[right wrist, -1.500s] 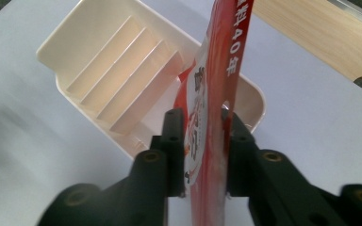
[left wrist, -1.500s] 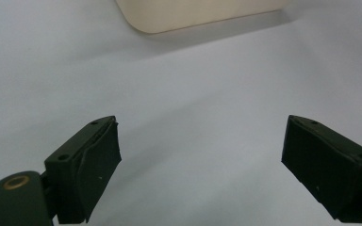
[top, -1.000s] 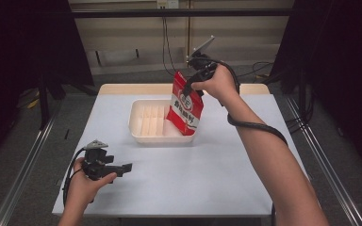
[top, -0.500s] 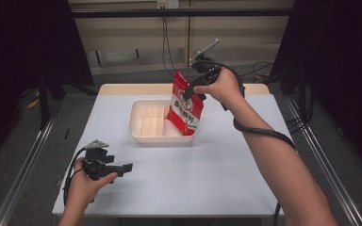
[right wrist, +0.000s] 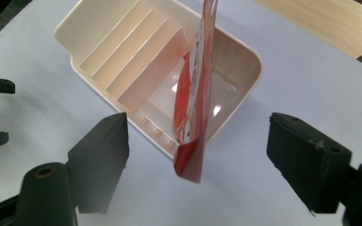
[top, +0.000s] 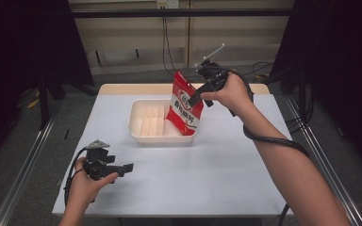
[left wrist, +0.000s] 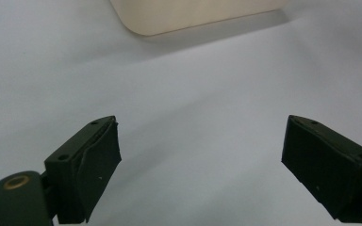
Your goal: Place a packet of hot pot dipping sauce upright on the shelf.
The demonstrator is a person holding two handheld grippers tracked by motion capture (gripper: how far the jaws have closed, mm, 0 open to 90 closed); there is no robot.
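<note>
The right hand-held gripper [right wrist: 195, 155] has just been opening, and its jaws stand wide with the red bag [top: 185, 109] between them, untouched. The bag leans on the white tray's [top: 139, 123] near wall, and I think it could tip out onto the counter [top: 226, 169]. The tray holds nothing else. The left hand-held gripper [left wrist: 200, 165] is open and empty.

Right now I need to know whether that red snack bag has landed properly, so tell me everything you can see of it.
The red snack bag is a flat, glossy foil-like pouch, red with a white label panel and print too small to read. It stands nearly upright, tilted, its lower end inside the white ribbed tray at the tray's right end. The right tongs have just opened; their pads stand clear on either side of it.
</note>
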